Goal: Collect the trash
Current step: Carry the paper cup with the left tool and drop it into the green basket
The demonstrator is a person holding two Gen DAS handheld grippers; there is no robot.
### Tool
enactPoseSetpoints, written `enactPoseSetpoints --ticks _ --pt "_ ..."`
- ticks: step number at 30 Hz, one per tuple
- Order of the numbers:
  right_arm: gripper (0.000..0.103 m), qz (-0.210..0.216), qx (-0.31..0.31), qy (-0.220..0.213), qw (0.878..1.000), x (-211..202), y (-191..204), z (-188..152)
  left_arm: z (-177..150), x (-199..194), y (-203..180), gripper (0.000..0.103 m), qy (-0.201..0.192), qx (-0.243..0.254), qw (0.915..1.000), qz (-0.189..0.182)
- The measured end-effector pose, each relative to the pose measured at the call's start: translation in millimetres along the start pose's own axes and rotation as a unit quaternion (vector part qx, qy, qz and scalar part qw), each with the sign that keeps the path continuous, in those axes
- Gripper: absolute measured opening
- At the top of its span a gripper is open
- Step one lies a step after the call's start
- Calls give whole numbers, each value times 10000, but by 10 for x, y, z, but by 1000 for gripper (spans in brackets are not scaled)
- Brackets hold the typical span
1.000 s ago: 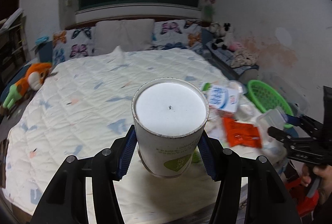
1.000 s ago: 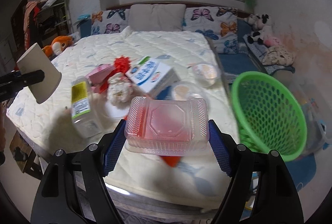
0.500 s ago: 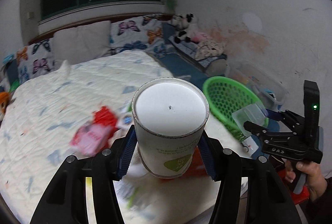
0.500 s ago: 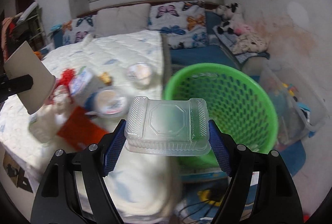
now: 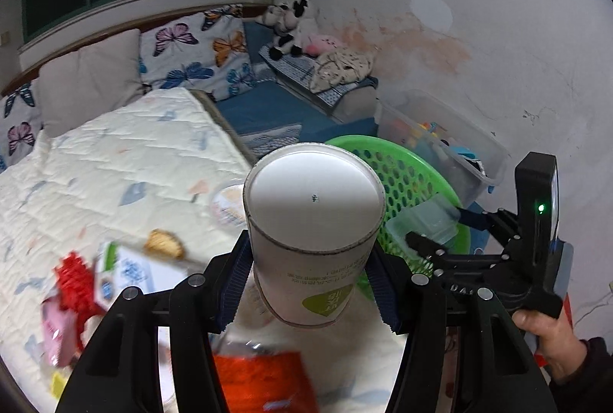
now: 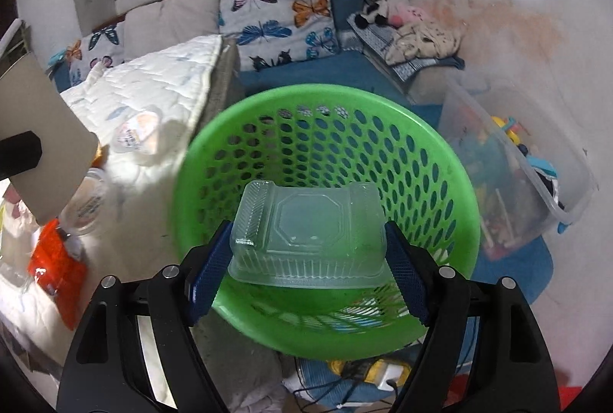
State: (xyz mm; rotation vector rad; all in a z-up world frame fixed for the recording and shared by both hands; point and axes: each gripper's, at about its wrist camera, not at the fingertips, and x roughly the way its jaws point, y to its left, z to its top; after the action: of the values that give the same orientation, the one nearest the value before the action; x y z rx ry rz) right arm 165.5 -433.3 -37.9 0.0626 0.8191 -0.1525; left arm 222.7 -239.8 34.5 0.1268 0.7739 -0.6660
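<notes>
My left gripper (image 5: 308,259) is shut on a white paper cup (image 5: 314,221), held bottom-forward over the bed's right edge; the cup (image 6: 42,145) also shows at the left of the right wrist view. A green perforated basket (image 6: 325,102) stands on the floor beside the bed, and its rim (image 5: 417,175) shows behind the cup. Directly above the basket, my right gripper (image 6: 308,252) holds a clear plastic container (image 6: 310,225) between its blue pads. Its jaws are opening, the pads still touching the container's sides. The left wrist view shows that gripper (image 5: 433,229) in a person's hand (image 5: 548,336).
On the quilted bed (image 5: 115,164) lie a milk carton (image 5: 130,271), a red packet (image 5: 264,382) and round lidded cups (image 6: 136,133). A clear storage bin (image 6: 517,183) stands right of the basket against the wall. Cables and a power strip (image 6: 383,374) lie on the floor below.
Both grippers have swung right from over the bed to the basket. The container now hangs over the basket's opening and the cup has come near its rim.
</notes>
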Motion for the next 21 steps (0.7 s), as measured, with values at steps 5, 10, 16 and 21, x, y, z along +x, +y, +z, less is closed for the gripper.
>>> enactPoseSetpoints --ticks 5,10,16,21 --pt "80 -16 141 30 9999 -6 -139 -64 122 241 -189 56 144 88 9997 -157" --pt "81 -41 197 3 9998 -101 -240 -161 191 453 -393 56 297 146 9990 -289" --pt "82 -71 223 -125 9996 -296 -341 -293 255 688 -606 56 442 205 9980 -396" --pt "83 -152 197 -205 9995 -427 -395 -400 239 831 -770 59 576 258 9973 -380"
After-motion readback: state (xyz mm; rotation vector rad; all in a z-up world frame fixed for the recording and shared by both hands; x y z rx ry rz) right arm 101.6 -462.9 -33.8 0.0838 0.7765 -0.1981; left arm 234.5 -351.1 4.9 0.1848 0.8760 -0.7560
